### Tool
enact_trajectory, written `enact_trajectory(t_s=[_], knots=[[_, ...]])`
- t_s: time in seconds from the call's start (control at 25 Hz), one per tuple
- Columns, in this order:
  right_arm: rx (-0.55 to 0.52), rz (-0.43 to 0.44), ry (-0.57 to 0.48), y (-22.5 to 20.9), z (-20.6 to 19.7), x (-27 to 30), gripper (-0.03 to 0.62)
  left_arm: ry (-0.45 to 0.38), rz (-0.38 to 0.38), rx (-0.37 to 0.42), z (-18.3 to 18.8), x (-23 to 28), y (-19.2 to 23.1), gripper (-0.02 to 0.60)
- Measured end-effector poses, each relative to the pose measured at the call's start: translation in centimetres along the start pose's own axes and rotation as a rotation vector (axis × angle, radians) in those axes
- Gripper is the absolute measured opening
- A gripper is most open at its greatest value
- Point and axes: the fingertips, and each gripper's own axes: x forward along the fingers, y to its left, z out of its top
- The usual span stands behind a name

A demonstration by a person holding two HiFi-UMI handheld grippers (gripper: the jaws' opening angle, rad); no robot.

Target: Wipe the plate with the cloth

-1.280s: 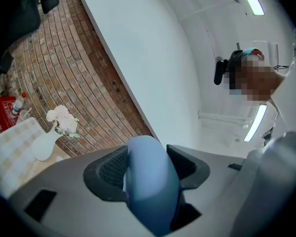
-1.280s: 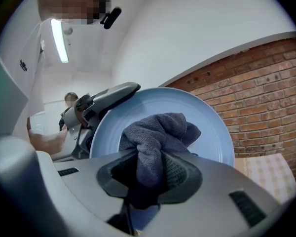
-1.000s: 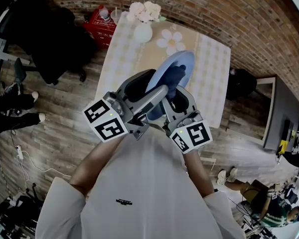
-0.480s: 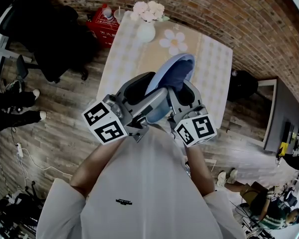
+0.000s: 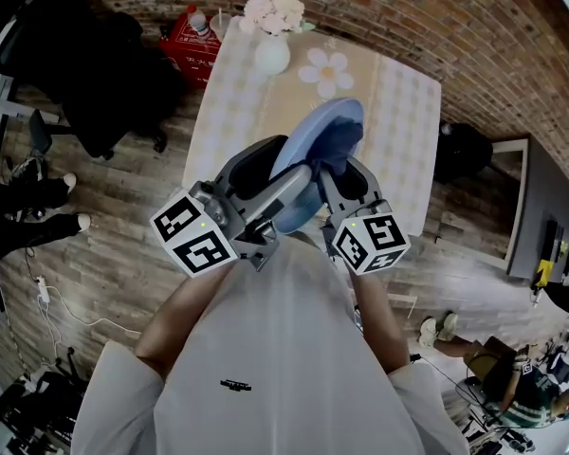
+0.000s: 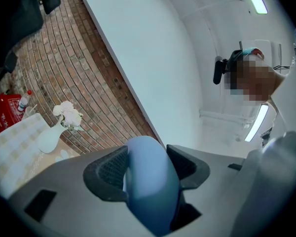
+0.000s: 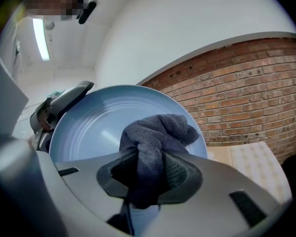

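- Left tool [image 6: 147, 169] is clamped on the blue plate's [image 7: 93, 127] rim, holding it on edge.
- Right tool [image 7: 150, 174] grips a bunched dark cloth [image 7: 158, 132] against the plate's face.
- Both hang above the table's [image 5: 403, 131] near edge.
- A white vase [image 5: 271, 55] stands at the far edge.

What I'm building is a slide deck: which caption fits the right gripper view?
Right gripper shut on a bunched dark grey cloth before a round light-blue plate.

Light blue round plate [image 7: 96, 127], held up on edge (rim clamped in left gripper [image 6: 147, 168]), dark grey bunched cloth [image 7: 158, 137] against its face, pinched in right gripper [image 7: 150, 174]
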Motion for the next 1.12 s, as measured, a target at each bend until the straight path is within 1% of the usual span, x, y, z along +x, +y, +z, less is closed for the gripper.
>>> enact_trajectory(t_s=[0.16,0.36,0.48,0.64,0.72,0.88,1.0,1.12], knots=[[0.024,0.016,0.042,1.0,-1.4,-0.3,0.114,-0.001,0.014,-0.010,-0.3,0.0,0.6,0.245],[0.032,0.076,0.061,3.3,-2.4,-0.8,0.114,0.004,0.031,-0.006,-0.4,-0.1,1.0,0.245],[0.010,0.122,0.054,4.4,-2.4,-0.8,0.114,0.029,0.033,0.005,-0.7,-0.1,1.2,0.245],[0.001,0.224,0.016,6.4,-1.5,-1.2,0.114,0.062,0.045,0.038,-1.3,-0.1,1.2,0.245],[0.003,0.246,-0.008,6.6,-0.7,-1.3,0.114,0.065,0.053,0.041,-1.3,-0.1,1.4,0.245],[0.033,0.243,-0.080,5.5,1.1,-1.8,0.114,0.066,0.060,0.036,-1.5,-0.2,1.5,0.245],[0.037,0.200,-0.118,3.7,2.4,-2.7,0.114,0.064,0.065,0.041,-1.4,-0.2,1.3,0.245],[0.041,0.140,-0.156,1.6,4.1,-4.0,0.114,0.061,0.065,0.046,-0.8,-0.2,1.1,0.245]])
